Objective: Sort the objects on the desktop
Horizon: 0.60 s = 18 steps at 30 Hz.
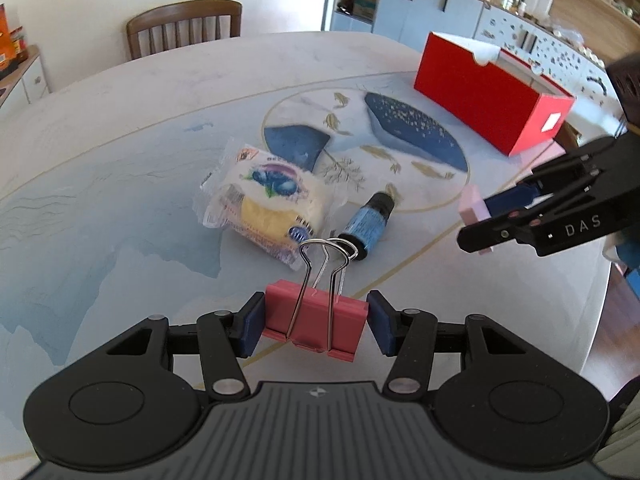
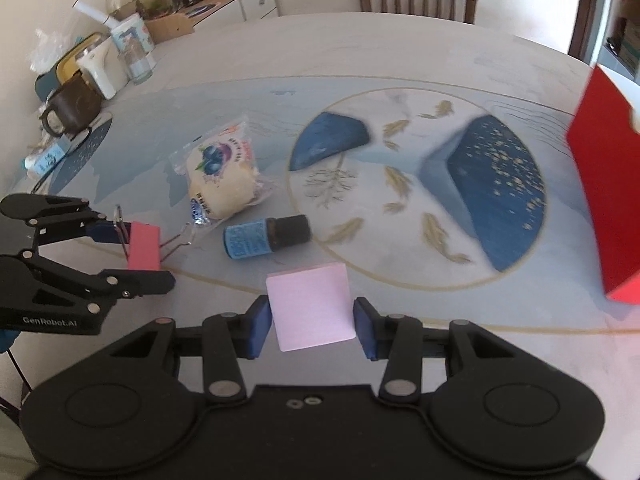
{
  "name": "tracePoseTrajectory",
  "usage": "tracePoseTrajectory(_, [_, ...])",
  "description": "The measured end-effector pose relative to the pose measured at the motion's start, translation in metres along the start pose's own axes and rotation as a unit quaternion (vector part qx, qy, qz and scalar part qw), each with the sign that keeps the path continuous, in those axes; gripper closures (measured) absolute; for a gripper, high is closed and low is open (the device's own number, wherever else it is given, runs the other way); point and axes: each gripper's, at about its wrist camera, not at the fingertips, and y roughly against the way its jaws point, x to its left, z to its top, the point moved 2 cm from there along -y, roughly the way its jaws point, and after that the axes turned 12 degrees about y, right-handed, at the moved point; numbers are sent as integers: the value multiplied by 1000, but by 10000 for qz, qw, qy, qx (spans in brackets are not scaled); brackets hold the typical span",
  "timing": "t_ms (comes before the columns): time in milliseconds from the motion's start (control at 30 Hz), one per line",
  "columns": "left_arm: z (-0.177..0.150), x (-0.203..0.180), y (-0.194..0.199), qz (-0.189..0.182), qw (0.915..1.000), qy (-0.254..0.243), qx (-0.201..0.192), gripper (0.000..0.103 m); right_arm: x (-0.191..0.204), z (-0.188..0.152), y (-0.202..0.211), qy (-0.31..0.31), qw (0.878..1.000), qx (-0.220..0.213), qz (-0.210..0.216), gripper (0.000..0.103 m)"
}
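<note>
So on my left gripper (image 1: 315, 326) I've got a pink binder clip (image 1: 314, 322) sitting between the blue pads, wire handles sticking up toward the camera; the left pad touches its side, but there's a thin sliver showing at the right pad, so I honestly can't tell if it's properly pinched. My right gripper (image 2: 312, 322) has a pale pink sticky note pad (image 2: 310, 306) between its pads, lifted off the table (image 2: 400, 48) and tilted a bit, and the pads are pressed onto both of its edges. On the table just past the clip there's a wrapped blueberry pastry (image 1: 264, 204), and right beside it a small dark bottle with a blue label (image 1: 366, 226) lying on its side, close to the wrapper edge. The open red box (image 1: 490, 94) sits further off on the far right side, well apart from those two. There's a wooden chair (image 1: 184, 26) at the far edge.
</note>
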Motion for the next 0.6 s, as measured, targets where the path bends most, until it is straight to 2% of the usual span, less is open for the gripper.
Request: tracePoseTrajectory(600, [47, -71, 25, -52, 9982, 445, -388, 50, -61, -13, 75, -461, 9976, -517, 40, 59])
